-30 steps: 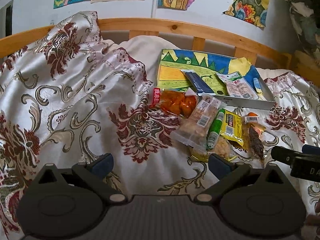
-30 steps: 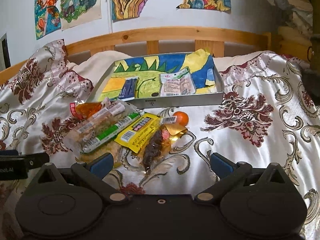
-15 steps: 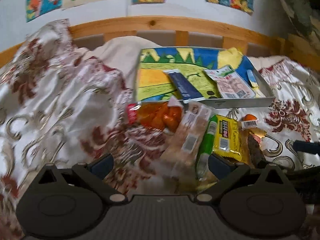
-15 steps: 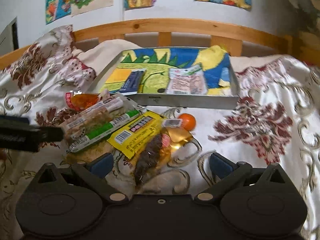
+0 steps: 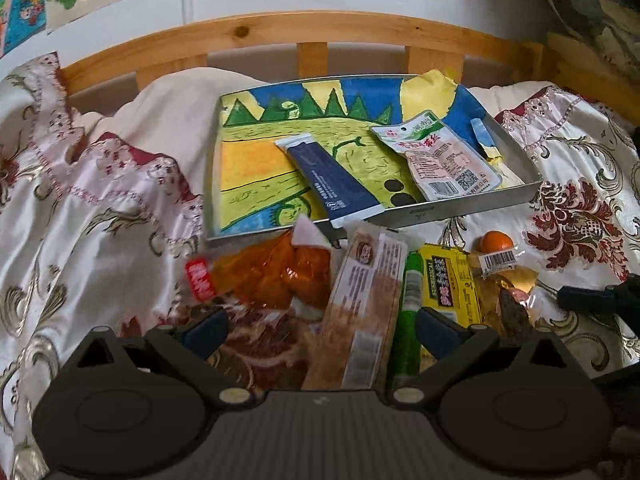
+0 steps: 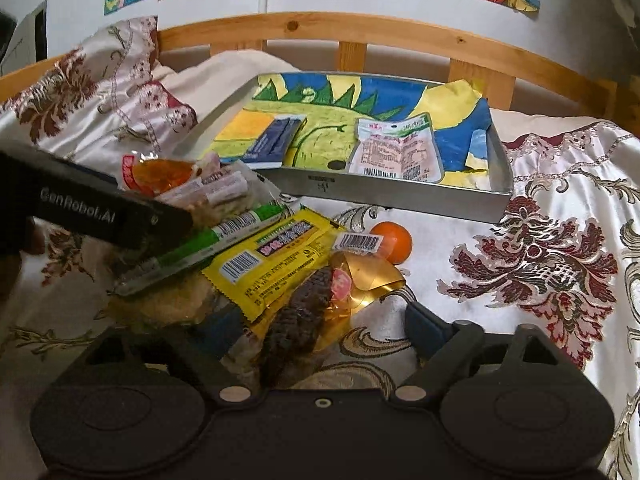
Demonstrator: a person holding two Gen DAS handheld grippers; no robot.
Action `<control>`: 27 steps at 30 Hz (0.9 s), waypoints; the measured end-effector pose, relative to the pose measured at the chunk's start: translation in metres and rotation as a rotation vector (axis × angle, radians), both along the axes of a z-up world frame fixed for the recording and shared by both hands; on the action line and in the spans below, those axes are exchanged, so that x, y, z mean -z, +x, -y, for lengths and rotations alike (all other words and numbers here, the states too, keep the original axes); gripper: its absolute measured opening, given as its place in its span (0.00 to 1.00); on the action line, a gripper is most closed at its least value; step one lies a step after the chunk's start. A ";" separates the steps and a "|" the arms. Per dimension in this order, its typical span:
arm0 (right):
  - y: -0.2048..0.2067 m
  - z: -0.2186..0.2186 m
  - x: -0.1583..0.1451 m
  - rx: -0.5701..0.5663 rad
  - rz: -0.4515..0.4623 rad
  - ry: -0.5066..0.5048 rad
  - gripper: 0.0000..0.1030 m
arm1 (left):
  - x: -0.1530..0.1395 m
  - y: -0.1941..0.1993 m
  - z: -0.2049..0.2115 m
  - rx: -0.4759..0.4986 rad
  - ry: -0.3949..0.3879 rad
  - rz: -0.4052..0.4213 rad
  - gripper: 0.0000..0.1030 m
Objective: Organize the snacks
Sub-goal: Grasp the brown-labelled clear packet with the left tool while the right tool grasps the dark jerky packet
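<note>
Both tools stand wide and hold nothing. The left tool [image 5: 320, 326] hovers over the long clear-wrapped biscuit pack [image 5: 362, 312] and the thin green stick packet [image 5: 408, 312]; the right tool [image 6: 320, 330] hovers over the dark sausage in gold wrap [image 6: 304, 320]. All lie in a snack pile on the bed, just in front of the shallow metal tray [image 6: 400, 200] lined with a crayon drawing; a navy sachet [image 5: 334, 178] and a pale pouch [image 5: 438, 156] lie in the tray

your left gripper [image 5: 320, 326] is held low with its jaws spread wide. your right gripper [image 6: 320, 322] is low too, jaws equally wide apart.
</note>
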State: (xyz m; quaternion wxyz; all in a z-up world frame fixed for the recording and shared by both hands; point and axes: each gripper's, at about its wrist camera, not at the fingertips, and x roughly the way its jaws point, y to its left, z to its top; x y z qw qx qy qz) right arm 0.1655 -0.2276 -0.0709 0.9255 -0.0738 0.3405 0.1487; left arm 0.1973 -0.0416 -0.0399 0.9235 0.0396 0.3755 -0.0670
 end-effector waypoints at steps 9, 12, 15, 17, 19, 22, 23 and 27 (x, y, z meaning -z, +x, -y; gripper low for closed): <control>0.000 -0.002 0.004 -0.017 -0.007 -0.010 0.62 | 0.004 0.012 0.001 0.025 -0.053 -0.055 0.70; -0.001 -0.002 0.003 -0.025 -0.015 0.001 0.49 | 0.003 0.011 0.000 0.032 -0.099 -0.080 0.50; -0.003 -0.001 0.002 -0.023 -0.026 0.012 0.39 | 0.001 0.011 0.000 0.019 -0.132 -0.106 0.44; -0.004 0.000 0.001 -0.021 -0.026 0.012 0.38 | 0.000 0.008 -0.001 0.013 -0.138 -0.119 0.42; -0.006 0.001 -0.001 -0.016 -0.029 0.016 0.38 | -0.002 0.004 -0.002 0.005 -0.148 -0.133 0.42; -0.012 0.003 -0.004 -0.017 -0.028 0.025 0.37 | -0.003 -0.004 -0.005 -0.016 -0.169 -0.158 0.42; -0.014 0.003 -0.004 -0.017 -0.028 0.029 0.36 | -0.003 -0.006 -0.006 -0.019 -0.173 -0.163 0.42; -0.015 0.004 -0.004 -0.024 -0.027 0.038 0.36 | -0.003 -0.007 -0.005 -0.018 -0.148 -0.149 0.47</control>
